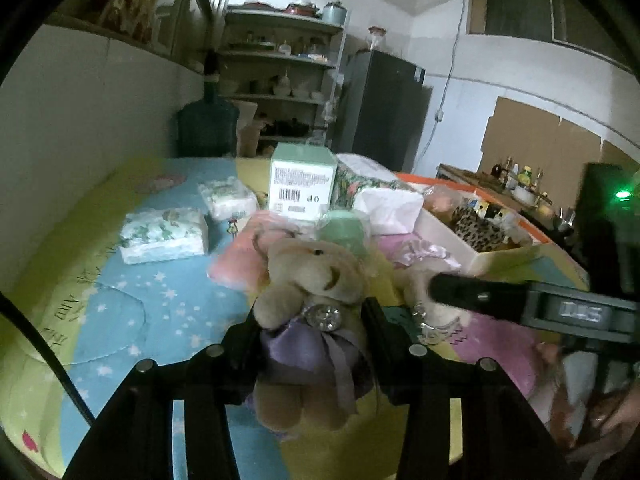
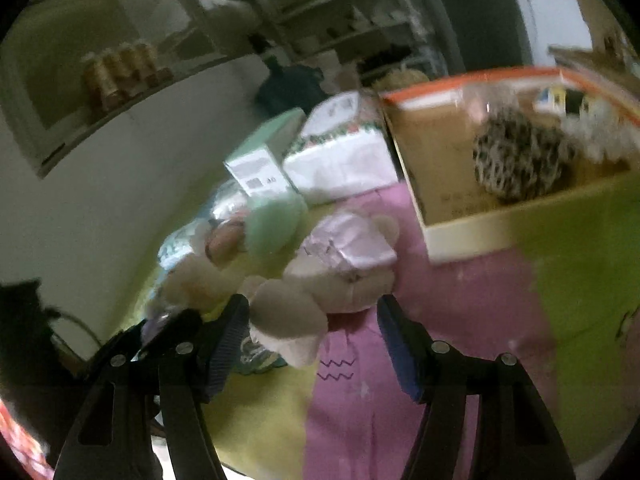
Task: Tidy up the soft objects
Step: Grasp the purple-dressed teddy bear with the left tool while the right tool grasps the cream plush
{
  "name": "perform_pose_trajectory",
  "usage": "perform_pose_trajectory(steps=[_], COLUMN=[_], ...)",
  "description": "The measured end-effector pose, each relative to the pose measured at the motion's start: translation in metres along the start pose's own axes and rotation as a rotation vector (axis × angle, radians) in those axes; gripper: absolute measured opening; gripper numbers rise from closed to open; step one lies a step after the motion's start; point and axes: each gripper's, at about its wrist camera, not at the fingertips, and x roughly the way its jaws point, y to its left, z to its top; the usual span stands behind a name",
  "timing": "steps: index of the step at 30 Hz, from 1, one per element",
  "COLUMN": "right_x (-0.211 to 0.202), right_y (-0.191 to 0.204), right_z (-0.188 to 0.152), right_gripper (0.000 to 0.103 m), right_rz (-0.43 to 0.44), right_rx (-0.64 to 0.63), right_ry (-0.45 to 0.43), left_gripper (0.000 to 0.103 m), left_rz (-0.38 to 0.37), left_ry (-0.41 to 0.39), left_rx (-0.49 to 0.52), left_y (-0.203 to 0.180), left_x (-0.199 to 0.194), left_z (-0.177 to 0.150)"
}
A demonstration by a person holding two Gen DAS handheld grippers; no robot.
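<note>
The left tool (image 1: 312, 320) pinches a teddy bear in a purple dress (image 1: 308, 320) by the waist, a firm place to lift it. The right tool (image 2: 312, 332) stands spread over a second teddy bear in a pink dress (image 2: 340, 272), whose paw lies between the fingers, likely lining up a grasp. Ahead and right, the open cardboard box (image 2: 472, 236) already holds a leopard-print plush (image 2: 516, 160), probably the destination.

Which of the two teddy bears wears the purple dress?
The bear between the left gripper fingers, with a jewelled brooch; the other bear wears pale pink.
</note>
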Motion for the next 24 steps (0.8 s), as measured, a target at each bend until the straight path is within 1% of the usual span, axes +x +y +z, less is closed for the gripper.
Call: perform_pose_trajectory(steps=[5,8,10,12,13,15,18,21,24], right_x=[0.007,0.013,0.017,0.021,0.022,0.024,0.024,0.022,0.016], right_y=[0.008,0.014,0.019,0.024,0.027,0.030,0.032,0.030,0.031], right_z=[0.002,0.004,0.005,0.005,0.004,0.002,-0.001,-0.001,-0.002], right_gripper=[0.077,0.077,0.077,0.077,0.075,0.060,0.045,0.042,0.041], right_rz=[-0.038,-0.083,-0.107,-0.136,-0.145,-0.151,-0.162,-0.143,-0.122], right_rx=[0.024,0.019,0.001,-0.051,-0.081,-0.120,-0.156,-0.166,-0.180], right_ry=[-0.009,-0.017,-0.024,-0.022,-0.020,-0.014,-0.011,-0.010,-0.028], left_gripper=[0.047,0.047,0.047,0.047,0.047,0.047,0.047,0.047,0.047], left_rz=[-0.010,-0.013,-0.014,-0.012,-0.011,-0.008,-0.006,-0.003,0.008], left_ry=[-0.032,-0.042,-0.047,-0.049,-0.050,-0.051,-0.056,-0.062,-0.064], left_rx=[0.003,0.004,0.003,0.002,0.000,-0.002,-0.008,-0.007,-0.007], left_y=[0.000,0.001,0.003,0.004,0.005,0.006,0.008,0.006,0.004], left_x=[-0.013,-0.016,-0.017,-0.018,-0.018,-0.019,-0.021,-0.021,-0.020], left_z=[0.001,0.001,0.001,0.001,0.001,0.000,0.000,0.001,0.003])
